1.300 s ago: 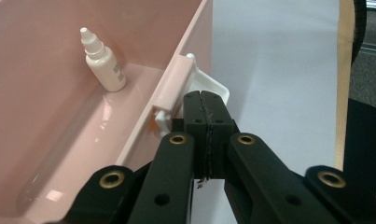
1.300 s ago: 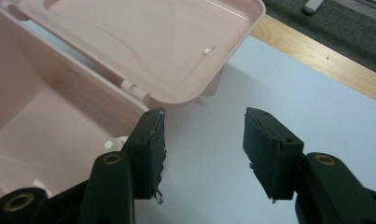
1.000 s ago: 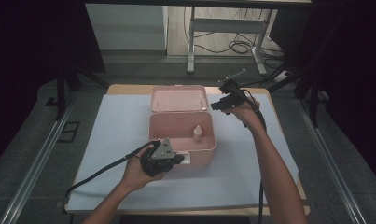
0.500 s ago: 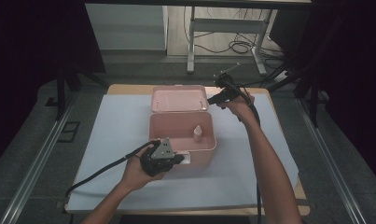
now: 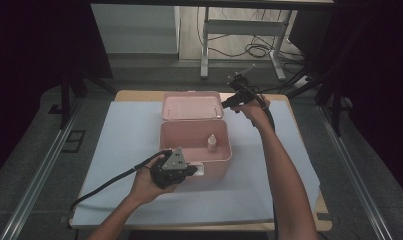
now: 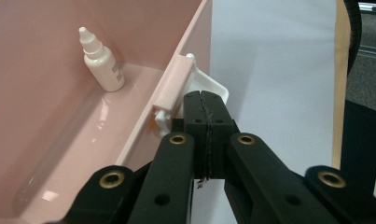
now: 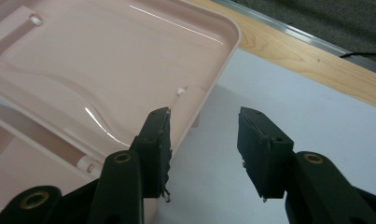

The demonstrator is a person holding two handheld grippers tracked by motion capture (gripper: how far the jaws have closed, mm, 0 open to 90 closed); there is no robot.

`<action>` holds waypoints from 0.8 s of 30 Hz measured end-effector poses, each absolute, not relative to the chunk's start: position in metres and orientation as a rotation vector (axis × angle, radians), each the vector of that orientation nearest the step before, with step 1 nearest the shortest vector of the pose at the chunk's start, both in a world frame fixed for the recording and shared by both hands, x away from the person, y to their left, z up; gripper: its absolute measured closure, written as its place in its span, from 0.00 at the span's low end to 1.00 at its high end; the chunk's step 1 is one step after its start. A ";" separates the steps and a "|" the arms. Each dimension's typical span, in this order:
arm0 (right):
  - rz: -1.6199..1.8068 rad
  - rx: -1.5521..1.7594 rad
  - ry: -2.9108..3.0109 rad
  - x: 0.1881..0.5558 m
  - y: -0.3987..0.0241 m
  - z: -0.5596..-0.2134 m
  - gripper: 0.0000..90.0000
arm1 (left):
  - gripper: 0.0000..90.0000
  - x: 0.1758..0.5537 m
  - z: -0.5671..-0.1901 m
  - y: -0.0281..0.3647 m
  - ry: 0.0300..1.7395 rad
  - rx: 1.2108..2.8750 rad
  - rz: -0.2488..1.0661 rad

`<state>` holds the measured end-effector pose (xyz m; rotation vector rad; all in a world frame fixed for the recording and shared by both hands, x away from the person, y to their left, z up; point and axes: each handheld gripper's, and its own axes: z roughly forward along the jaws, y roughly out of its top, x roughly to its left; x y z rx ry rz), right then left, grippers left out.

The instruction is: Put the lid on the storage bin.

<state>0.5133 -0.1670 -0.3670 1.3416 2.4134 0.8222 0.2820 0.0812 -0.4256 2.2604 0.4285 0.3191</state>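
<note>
An open pink box (image 5: 189,137) stands mid-table, its lid (image 5: 191,106) laid back behind it. A small white dropper bottle (image 5: 212,143) stands upright inside, near the right wall. My left gripper (image 5: 194,171) is shut at the box's front wall. In the left gripper view its tips (image 6: 204,95) rest against the white latch (image 6: 213,86); I cannot tell whether they pinch it. My right gripper (image 5: 224,105) is open at the lid's right edge. Its jaws (image 7: 202,123) have just been closing, one over the lid (image 7: 97,60) and one over the sheet, the pads clear of the rim.
A pale blue sheet (image 5: 124,135) covers the wooden table, whose bare edge (image 7: 307,56) runs just behind the lid. Black cables trail from both grippers across the sheet. A metal desk frame (image 5: 205,45) and loose cables lie on the floor beyond.
My right gripper has moved left, up to the lid's right edge, and its jaws stand narrower. The left hand, box and bottle have kept still.
</note>
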 end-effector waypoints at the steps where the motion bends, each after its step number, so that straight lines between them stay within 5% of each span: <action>1: 0.820 1.349 2.412 0.515 -0.167 -0.368 0.62 | 1.00 0.282 -0.426 0.081 0.426 2.260 0.321; 24: 0.771 1.429 2.380 0.550 -0.148 -0.390 0.68 | 1.00 0.282 -0.427 0.083 0.425 2.242 0.311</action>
